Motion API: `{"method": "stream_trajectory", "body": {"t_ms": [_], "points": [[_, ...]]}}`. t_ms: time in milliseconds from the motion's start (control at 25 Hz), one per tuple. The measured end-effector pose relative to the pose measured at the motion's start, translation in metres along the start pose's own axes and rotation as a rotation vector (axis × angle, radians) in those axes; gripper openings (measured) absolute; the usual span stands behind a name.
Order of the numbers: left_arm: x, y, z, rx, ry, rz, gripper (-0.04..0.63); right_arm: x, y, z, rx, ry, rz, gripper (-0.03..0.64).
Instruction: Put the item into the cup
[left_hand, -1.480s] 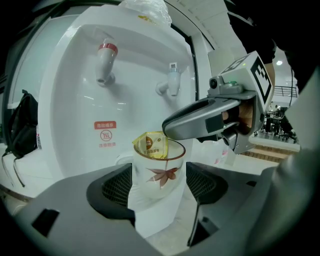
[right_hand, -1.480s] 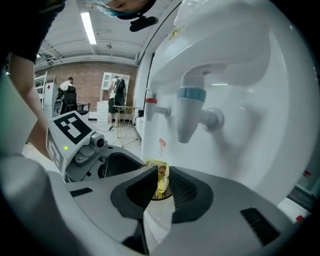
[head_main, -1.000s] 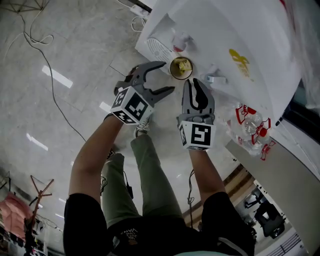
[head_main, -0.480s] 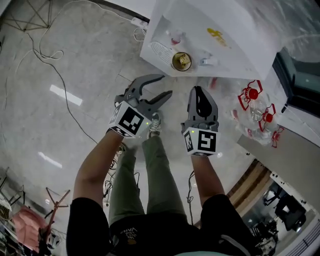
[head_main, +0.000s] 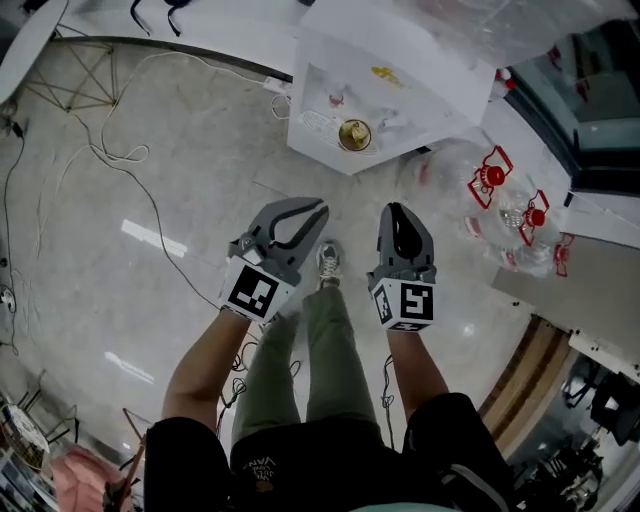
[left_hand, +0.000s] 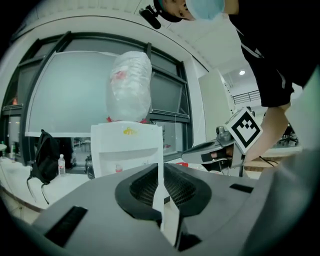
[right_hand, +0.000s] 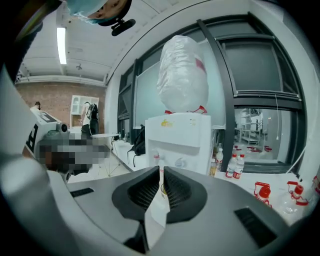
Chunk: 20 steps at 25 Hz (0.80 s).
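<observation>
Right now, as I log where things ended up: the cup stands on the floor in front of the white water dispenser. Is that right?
Not quite. The cup stands on the white water dispenser's own tray, under its taps, not on the floor. The head view shows it.

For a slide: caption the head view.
Cup stands in the dispenser; left gripper, jaws just closed, and shut right gripper are empty.
</observation>
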<state>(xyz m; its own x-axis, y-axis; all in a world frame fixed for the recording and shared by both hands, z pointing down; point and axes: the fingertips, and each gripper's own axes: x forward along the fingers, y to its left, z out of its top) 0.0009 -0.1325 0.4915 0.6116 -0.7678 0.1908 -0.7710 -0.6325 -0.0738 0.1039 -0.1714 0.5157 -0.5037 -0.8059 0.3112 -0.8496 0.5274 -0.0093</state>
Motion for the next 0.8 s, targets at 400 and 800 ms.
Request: {"method": "stream_trajectory", "body": {"t_ms": [400,800], "points": [[-0.072,-0.039,0.094,0.022,-0.062,0.017,0.028,-0.086,0.023,0.068,0.065,-0.037,-0.001,0.051],[-0.154,-0.068,0.164,-0.005,-0.07,0.051,0.02,-0.181,0.057,0.138,0.06,-0.071,0.018,0.051]]}}
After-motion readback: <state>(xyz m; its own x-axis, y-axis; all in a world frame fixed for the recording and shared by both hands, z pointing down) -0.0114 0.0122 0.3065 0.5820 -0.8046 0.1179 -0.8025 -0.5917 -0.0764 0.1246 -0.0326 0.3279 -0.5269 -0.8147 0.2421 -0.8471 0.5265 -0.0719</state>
